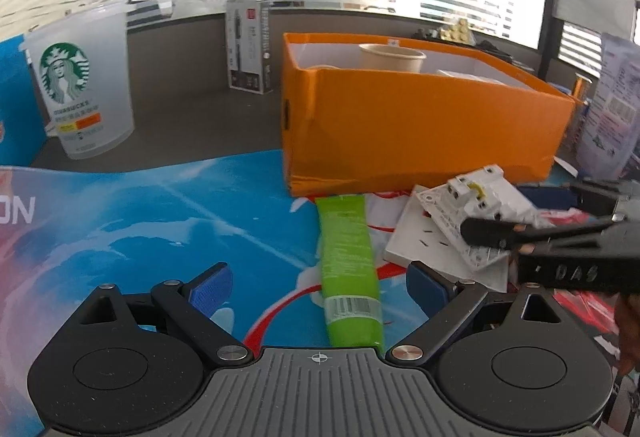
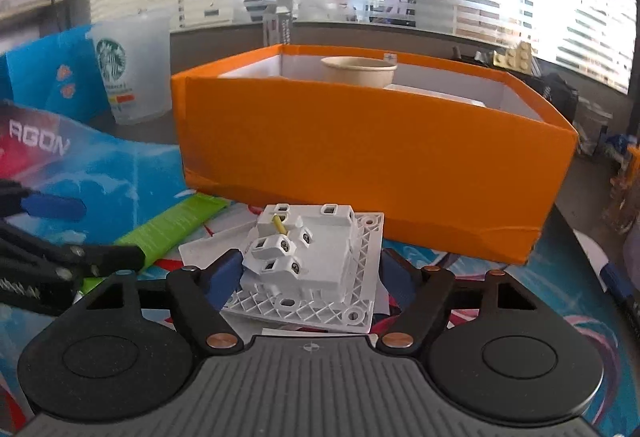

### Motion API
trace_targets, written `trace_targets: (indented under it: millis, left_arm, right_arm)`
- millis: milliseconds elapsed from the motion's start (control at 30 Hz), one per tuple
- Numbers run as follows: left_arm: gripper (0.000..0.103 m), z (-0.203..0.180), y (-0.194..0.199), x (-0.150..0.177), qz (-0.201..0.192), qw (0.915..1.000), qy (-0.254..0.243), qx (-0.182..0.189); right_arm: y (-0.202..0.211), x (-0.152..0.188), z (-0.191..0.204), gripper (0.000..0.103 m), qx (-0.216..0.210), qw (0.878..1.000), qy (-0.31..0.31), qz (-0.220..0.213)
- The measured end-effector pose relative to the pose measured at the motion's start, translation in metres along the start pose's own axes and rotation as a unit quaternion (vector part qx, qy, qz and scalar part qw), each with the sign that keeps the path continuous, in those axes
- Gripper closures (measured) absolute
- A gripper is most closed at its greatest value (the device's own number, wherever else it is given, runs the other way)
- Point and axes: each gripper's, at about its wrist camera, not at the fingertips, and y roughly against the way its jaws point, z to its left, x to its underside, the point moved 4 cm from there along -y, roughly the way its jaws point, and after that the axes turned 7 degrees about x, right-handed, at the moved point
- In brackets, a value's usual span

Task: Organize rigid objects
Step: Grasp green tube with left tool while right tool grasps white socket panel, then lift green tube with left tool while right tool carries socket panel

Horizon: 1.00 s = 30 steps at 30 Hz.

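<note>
A white wall-socket module (image 2: 316,265) lies back side up on the mat, just in front of the orange box (image 2: 372,161). My right gripper (image 2: 310,273) is open with its blue pads on either side of the socket, left pad close to it; whether they touch is unclear. The socket also shows in the left wrist view (image 1: 460,221). A green tube (image 1: 348,257) lies on the mat between the open fingers of my left gripper (image 1: 320,285), which holds nothing. The orange box (image 1: 420,129) holds a beige paper cup (image 1: 394,57) and a white object.
A frosted Starbucks cup (image 1: 84,85) and a dark upright carton (image 1: 250,45) stand at the back left. A blue printed mat (image 1: 160,221) covers the desk. Clutter and a plastic packet (image 1: 612,109) sit at the right edge. A glass partition runs behind.
</note>
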Motion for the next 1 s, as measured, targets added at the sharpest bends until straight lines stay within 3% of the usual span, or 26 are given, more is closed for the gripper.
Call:
trace_targets:
  millis: [200,267,333,367,400,533,600,1000]
  left_arm:
    - [0.008,-0.01,-0.01,0.01,0.021,0.9997,-0.014,-0.001]
    - [0.008,-0.013,-0.007,0.014,0.01,0.9997,-0.02,-0.002]
    - [0.024,-0.012,-0.003,0.015,0.001,0.9998,-0.018,0.0]
    - [0.053,-0.011,0.0,0.015,-0.009,0.9997,-0.02,-0.007]
    - [0.074,-0.011,0.002,0.014,-0.013,0.9997,-0.017,-0.006]
    - [0.074,-0.012,0.003,0.015,-0.02,0.9996,-0.019,-0.012]
    - [0.074,-0.013,0.004,0.015,-0.021,0.9995,-0.015,-0.014]
    - [0.074,-0.017,0.008,0.019,-0.023,0.9996,-0.015,-0.009]
  right_arm:
    - [0.018,-0.004,-0.01,0.031,0.0,1.0,-0.012,-0.017]
    - [0.025,-0.005,-0.014,0.032,0.002,1.0,-0.016,-0.024]
    - [0.03,-0.006,-0.017,0.032,0.003,0.999,-0.019,-0.03]
    - [0.032,-0.006,-0.018,0.032,0.003,0.999,-0.021,-0.032]
    - [0.033,-0.007,-0.019,0.033,0.004,0.999,-0.022,-0.034]
    - [0.041,-0.01,-0.021,0.046,-0.004,0.998,-0.03,-0.047]
    - [0.044,-0.011,-0.019,0.059,-0.003,0.999,-0.021,-0.048]
    - [0.03,0.003,-0.02,0.059,-0.026,0.998,-0.045,-0.028]
